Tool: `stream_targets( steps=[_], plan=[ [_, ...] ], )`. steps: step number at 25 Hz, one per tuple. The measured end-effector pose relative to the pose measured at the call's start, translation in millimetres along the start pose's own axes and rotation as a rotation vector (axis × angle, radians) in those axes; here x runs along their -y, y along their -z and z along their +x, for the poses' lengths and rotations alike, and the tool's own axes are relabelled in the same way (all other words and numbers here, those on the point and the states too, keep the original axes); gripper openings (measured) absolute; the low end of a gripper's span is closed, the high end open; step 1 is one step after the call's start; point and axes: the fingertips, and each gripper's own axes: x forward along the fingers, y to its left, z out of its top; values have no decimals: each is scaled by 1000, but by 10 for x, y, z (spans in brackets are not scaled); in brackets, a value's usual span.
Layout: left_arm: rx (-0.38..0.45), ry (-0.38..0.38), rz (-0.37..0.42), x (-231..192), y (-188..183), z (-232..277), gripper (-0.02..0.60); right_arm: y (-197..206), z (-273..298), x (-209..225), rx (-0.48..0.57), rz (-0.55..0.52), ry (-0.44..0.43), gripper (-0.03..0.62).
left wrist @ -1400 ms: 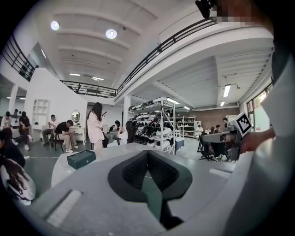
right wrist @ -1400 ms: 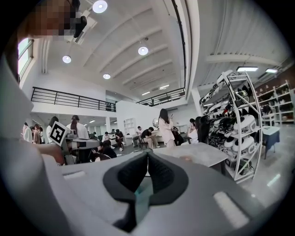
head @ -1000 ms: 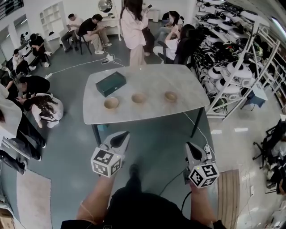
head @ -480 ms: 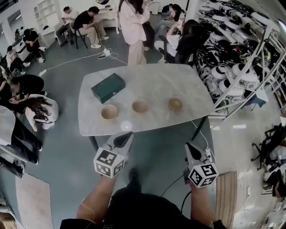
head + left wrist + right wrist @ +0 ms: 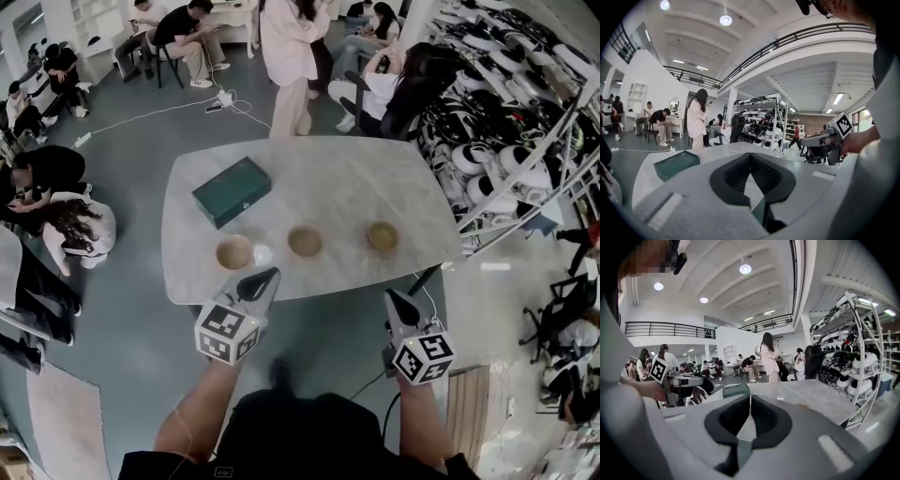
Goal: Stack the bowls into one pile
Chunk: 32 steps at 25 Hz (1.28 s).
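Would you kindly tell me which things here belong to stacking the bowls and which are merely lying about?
For the job: left bowl, middle bowl, right bowl, table, left claw and right claw (both shut, empty).
Lying about: green box, shelving rack.

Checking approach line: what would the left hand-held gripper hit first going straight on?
Likely the table top near its front edge, then the middle bowl; depth is unclear.
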Motion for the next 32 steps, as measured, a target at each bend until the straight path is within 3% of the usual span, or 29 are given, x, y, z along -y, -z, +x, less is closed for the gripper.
stream_targets(
  steps=[6,16,25,32],
  plan=[
    [-1,18,0,-253,-57,136,11,-195,279,-21,0,-32,6,11],
    [-20,-22,3,-501,-34,576,10,-70,751,393,-45,-29,-28,34],
    [-60,-88,1,-528,-176,1341,11,206,1313,1297,-192,-89,-72,61],
    [-80,-153,-32,-479,-242,1900,11,537,1742,1903,-343,-156,-162,95]
  ],
)
